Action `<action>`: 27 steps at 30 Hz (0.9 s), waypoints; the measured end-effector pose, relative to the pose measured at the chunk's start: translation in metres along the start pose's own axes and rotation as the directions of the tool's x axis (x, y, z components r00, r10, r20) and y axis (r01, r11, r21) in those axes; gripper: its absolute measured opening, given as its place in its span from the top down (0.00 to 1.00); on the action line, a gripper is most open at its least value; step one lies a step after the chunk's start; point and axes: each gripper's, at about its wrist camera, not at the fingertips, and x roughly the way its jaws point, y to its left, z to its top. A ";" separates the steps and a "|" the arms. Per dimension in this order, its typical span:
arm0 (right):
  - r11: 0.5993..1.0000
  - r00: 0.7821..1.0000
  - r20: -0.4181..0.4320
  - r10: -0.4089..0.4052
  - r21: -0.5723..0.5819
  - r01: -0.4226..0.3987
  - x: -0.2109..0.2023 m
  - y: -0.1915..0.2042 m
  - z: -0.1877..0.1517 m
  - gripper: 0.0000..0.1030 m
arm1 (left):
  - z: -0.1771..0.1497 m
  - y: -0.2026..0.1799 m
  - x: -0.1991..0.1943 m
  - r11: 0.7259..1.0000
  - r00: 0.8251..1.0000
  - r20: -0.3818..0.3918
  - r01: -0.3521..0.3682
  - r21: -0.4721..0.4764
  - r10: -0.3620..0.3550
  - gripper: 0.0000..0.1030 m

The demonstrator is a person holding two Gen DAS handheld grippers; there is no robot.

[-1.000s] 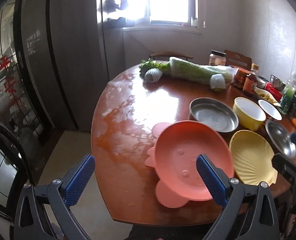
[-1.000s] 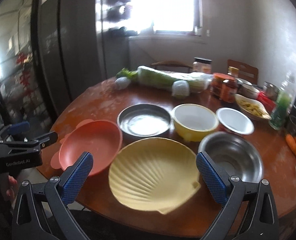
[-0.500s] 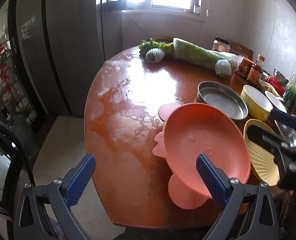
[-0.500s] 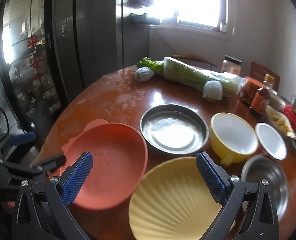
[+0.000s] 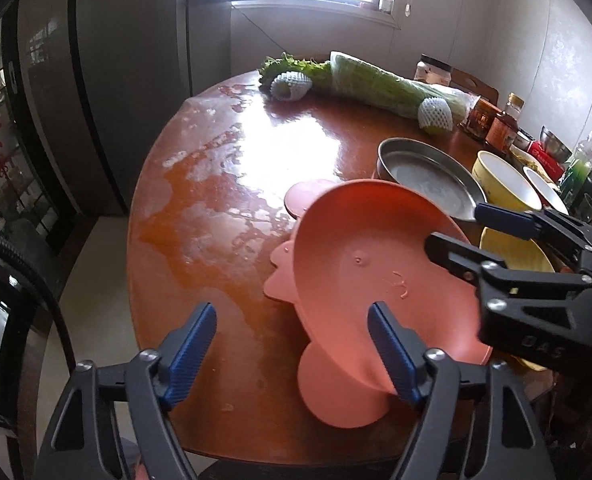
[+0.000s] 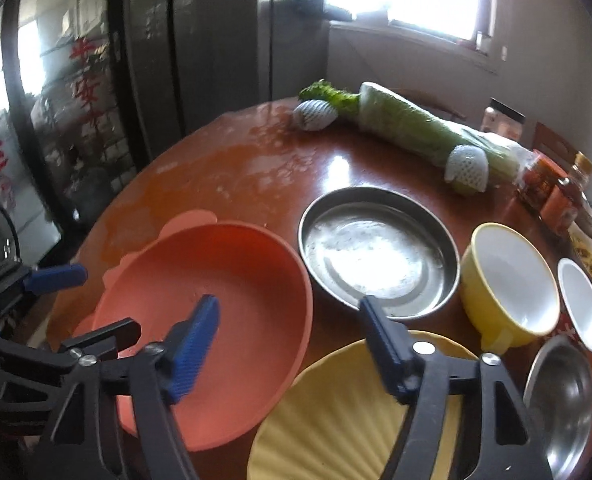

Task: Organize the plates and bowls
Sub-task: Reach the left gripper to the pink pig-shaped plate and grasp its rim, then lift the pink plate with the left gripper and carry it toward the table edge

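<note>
A coral-pink plate with ear-shaped tabs [image 5: 376,276] [image 6: 231,320] lies at the near edge of the round wooden table [image 5: 223,200]. My left gripper [image 5: 291,344] is open, its right finger over the plate's near rim. My right gripper [image 6: 287,328] is open above the pink plate's right rim, and shows in the left wrist view [image 5: 472,232]. Beside the pink plate lie a yellow shell-shaped plate [image 6: 336,420], a steel pan [image 6: 376,252], a yellow bowl [image 6: 508,280], a small white bowl [image 6: 580,304] and a steel bowl [image 6: 564,396].
A long wrapped cabbage [image 5: 380,84] and two fruits in foam netting [image 5: 289,85] lie at the table's far side. Jars and bottles [image 6: 552,188] stand at the far right. A dark cabinet [image 5: 95,80] stands left of the table.
Both grippers have come closer to the pink plate and narrowed. The right gripper has swung left from over the yellow shell plate to the pink plate's right rim.
</note>
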 end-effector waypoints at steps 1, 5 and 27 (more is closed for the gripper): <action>1.000 1.000 -0.004 -0.009 -0.015 0.009 0.003 0.002 0.000 0.34 | 0.000 -0.002 0.001 1.000 1.000 -0.005 0.006 0.000 -0.006 0.32; 1.000 1.000 -0.022 -0.007 -0.020 0.006 0.011 0.002 0.000 0.43 | -0.002 -0.003 0.006 1.000 0.999 -0.026 0.024 -0.003 -0.024 0.42; 0.997 0.997 -0.008 0.072 0.023 -0.072 -0.013 0.015 -0.006 0.65 | 0.022 0.009 0.005 0.999 0.999 0.017 0.044 0.012 -0.045 0.63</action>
